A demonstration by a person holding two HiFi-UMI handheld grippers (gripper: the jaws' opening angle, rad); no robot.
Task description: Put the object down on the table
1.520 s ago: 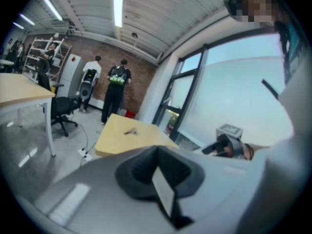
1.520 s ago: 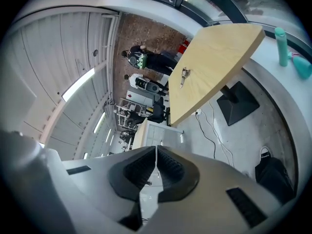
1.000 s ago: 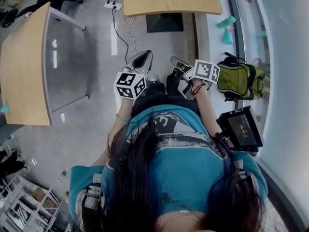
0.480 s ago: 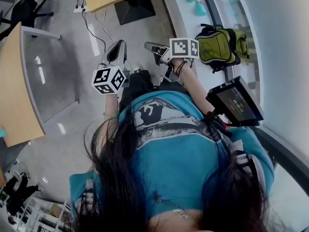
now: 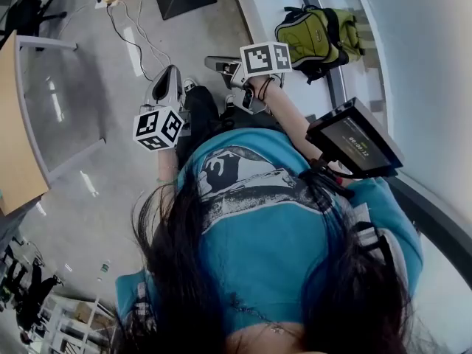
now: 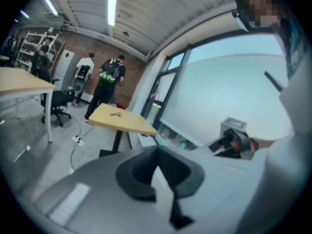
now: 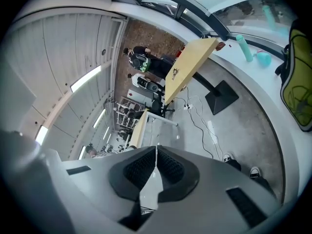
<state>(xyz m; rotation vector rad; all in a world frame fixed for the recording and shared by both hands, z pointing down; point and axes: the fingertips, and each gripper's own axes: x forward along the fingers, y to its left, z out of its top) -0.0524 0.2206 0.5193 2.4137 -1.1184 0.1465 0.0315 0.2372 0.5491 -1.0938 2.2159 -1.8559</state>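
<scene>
I see no object in either gripper. In the head view my left gripper (image 5: 172,72), with its marker cube, is held in front of the person's teal shirt and points away over the grey floor. My right gripper (image 5: 214,63) is beside it and points left. In the left gripper view the dark pads (image 6: 141,172) meet with nothing between them. The right gripper view shows the same: its ribbed pads (image 7: 141,167) are pressed together and empty. A wooden table (image 6: 119,118) stands far ahead, also seen as the wooden table (image 7: 187,69) in the right gripper view.
A green backpack (image 5: 317,29) lies on the white ledge at the right, near a teal bottle (image 7: 243,48). A dark screen (image 5: 354,140) hangs by the right arm. Another wooden table (image 5: 15,146) is at the left. Cables (image 5: 136,35) trail on the floor. People (image 6: 109,79) stand far off.
The head view has swung. Both grippers and the backpack now sit higher in the frame, and the wooden tables have slid toward the left and top edges.
</scene>
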